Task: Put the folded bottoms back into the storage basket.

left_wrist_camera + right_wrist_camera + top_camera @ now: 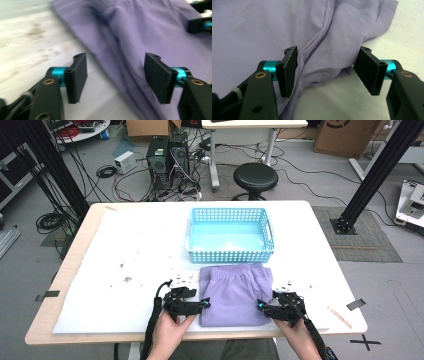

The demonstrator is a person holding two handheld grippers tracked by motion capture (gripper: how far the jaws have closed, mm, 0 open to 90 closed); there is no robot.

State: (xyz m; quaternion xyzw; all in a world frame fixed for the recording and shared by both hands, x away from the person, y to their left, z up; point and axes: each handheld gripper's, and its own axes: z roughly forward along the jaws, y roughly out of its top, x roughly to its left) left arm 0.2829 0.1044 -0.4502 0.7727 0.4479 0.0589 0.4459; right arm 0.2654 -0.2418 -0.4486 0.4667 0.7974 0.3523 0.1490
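A folded lilac garment (235, 292) lies flat on the white sheet just in front of the blue basket. My left gripper (205, 305) is at the garment's left edge, near its front corner. In the left gripper view the jaws of this gripper (115, 75) stand apart, with the garment's (150, 30) edge running between them and the pads not pressing. My right gripper (260, 306) is at the garment's right edge. Its jaws (327, 72) straddle a raised fold of the cloth (262, 27); the left pad brushes the fold and the right pad is clear.
An empty light-blue perforated basket (230, 254) stands behind the garment at mid table. The white sheet (135, 270) carries a few dark specks to the left. A thin wooden stick (339, 316) lies near the front right corner. A stool (255, 177) stands beyond the table.
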